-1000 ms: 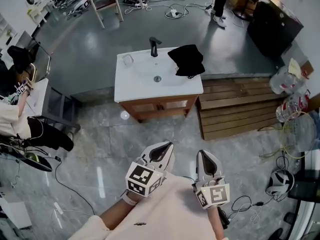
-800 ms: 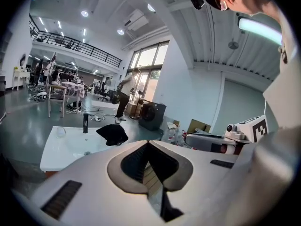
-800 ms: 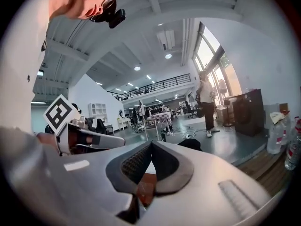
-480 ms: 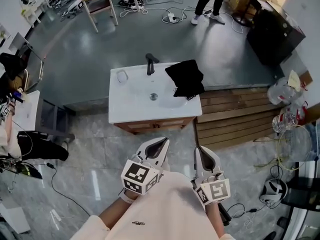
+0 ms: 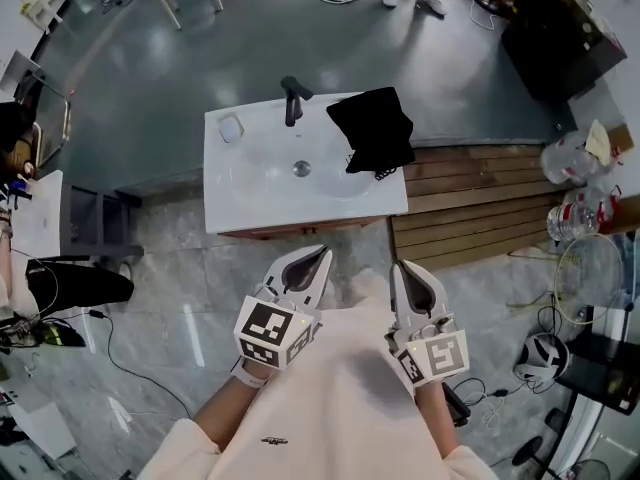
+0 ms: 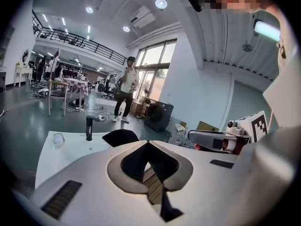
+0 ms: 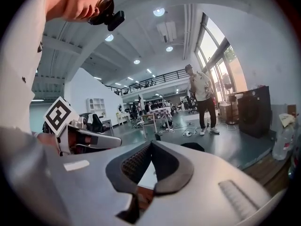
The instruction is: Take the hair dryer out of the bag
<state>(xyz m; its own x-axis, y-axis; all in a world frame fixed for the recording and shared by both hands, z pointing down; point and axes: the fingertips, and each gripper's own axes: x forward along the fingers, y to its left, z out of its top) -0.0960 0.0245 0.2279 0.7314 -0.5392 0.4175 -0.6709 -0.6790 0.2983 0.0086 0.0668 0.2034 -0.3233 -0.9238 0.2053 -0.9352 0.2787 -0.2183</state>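
- Your left gripper [image 5: 319,257] is held close in front of your chest. Its jaws are pressed together with nothing between them, and its own view shows only the closed tips against the room.
- Your right gripper [image 5: 406,269] is level with it and a little apart, its jaws likewise shut and empty.
- Nothing of the task is done yet: the bag has not been touched or opened, and no dryer is in hand. You have yet to reach the bag, open its mouth, find the dryer and lift it clear.
- Only grey floor tiles [image 5: 200,298] lie between you and the work, so I judge your direct line unobstructed.
- The vanity [image 5: 240,203] stands just ahead, a white top with an oval basin [image 5: 300,173] and its near edge facing you.
- The bag [image 5: 372,128] is black and slumped. It lies on the far right part of that top, partly over the basin's rim.
- The hair dryer shows in no view, so I judge it is inside the bag. A thin dark loop hangs at the bag's near edge, and I cannot tell whether it is a cord or a drawstring.
- The faucet [image 5: 290,98] stands near the bag's left side, and what looks like a small clear cup [image 5: 231,128] sits further left. Either could be knocked if you sweep in from that side.
- A wooden platform [image 5: 480,193] sits just beside the vanity on the right, and loose cables [image 5: 490,408] trail on the floor to your right. Mind your footing there.
- A person [image 6: 127,86] stands well behind the vanity, out of your way.
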